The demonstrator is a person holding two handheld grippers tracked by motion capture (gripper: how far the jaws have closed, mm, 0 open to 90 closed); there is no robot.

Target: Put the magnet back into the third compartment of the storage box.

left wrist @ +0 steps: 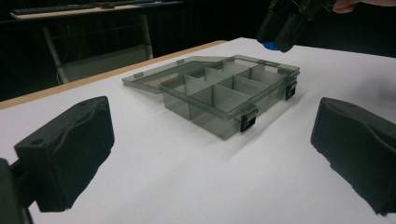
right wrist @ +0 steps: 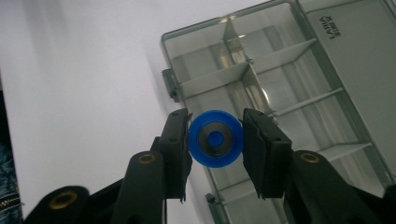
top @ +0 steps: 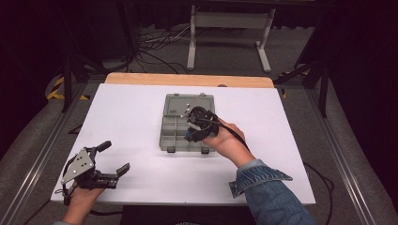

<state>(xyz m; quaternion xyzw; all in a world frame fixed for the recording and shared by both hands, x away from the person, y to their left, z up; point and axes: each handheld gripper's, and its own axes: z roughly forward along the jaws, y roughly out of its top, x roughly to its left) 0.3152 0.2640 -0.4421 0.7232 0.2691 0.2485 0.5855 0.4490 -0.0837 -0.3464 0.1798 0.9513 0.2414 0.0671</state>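
A clear grey compartment box (top: 174, 129) lies open mid-table, its lid (top: 184, 103) flat behind it. My right gripper (top: 193, 131) hovers over the box's right side, shut on a round blue disc with a dark centre (right wrist: 215, 138). The right gripper view looks down past the disc into the divided compartments (right wrist: 261, 93). My left gripper (top: 115, 157) rests near the table's front left corner, jaws wide apart and holding nothing. In its own view the box (left wrist: 229, 93) stands ahead between the two black pads (left wrist: 70, 149), with the right gripper (left wrist: 285, 28) and a bit of blue above it.
The white tabletop (top: 131, 112) has a wooden strip (top: 187, 79) along its far edge. Behind it are a white metal stand (top: 230, 28) and cables on the floor. A denim sleeve (top: 267, 187) crosses the front right.
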